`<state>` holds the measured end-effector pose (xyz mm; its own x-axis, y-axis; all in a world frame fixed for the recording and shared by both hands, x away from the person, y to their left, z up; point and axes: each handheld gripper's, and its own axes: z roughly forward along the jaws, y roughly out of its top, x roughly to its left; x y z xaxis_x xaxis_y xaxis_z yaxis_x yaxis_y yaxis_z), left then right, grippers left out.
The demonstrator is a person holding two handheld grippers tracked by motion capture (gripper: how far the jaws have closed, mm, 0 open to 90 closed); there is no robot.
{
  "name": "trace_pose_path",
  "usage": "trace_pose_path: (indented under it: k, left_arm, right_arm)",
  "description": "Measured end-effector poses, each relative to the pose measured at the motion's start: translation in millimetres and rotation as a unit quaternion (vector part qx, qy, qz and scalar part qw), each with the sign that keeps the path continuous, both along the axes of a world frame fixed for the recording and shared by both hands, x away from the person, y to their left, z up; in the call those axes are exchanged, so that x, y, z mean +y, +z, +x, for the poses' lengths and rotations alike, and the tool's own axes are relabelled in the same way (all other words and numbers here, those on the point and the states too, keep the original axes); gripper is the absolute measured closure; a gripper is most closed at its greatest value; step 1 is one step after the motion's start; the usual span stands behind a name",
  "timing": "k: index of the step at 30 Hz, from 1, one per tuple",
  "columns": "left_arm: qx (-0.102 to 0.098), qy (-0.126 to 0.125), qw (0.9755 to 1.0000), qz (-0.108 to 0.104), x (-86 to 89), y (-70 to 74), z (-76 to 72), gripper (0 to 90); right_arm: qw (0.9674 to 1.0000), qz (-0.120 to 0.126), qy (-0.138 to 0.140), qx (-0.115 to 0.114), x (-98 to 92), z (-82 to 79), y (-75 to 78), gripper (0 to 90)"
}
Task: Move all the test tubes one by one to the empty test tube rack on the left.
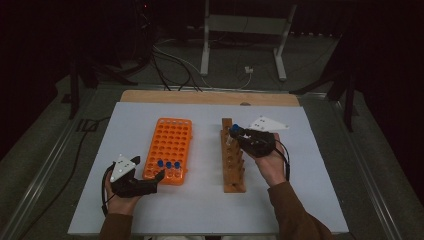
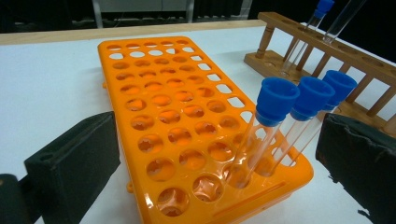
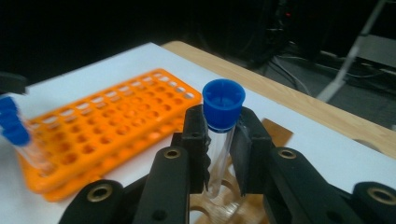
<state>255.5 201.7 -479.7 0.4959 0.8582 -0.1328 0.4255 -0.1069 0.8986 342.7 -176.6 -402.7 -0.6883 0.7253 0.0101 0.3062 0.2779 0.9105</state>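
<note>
One blue-capped tube (image 3: 221,135), unlabelled, clamped in the right claw (image 3: 219,154).

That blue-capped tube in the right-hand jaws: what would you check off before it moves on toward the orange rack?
1. Grip: ok. The right gripper is shut on the tube, just under its blue cap.
2. Tube clear of the wooden rack: cannot tell; its lower end sits at a hole in that rack.
3. Free holes in the orange rack: ok, most are open.
4. Neighbours: ok. Three capped tubes stand in a row at the near edge.
5. Left gripper: ok, open, jaws either side of the orange rack's near end, gripping nothing.
6. Tube intact: cannot tell.
</note>
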Motion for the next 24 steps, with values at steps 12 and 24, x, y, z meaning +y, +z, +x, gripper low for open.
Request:
trace_pose_path:
  k: [12,24]
  left_arm:
    - [-0.001,-0.003,1.0,-0.003,0.6,0.6,-0.1,0.7]
    - [-0.002,-0.014,0.9999,-0.003,-1.4,2.6,-1.2,0.7]
  right_arm:
    - [0.9994,-0.009,0.032,0.006,14.1,-6.0,-0.2,77.2]
    - [0.9974,-0.012,0.067,0.024,33.4,-14.3,-11.4,77.2]
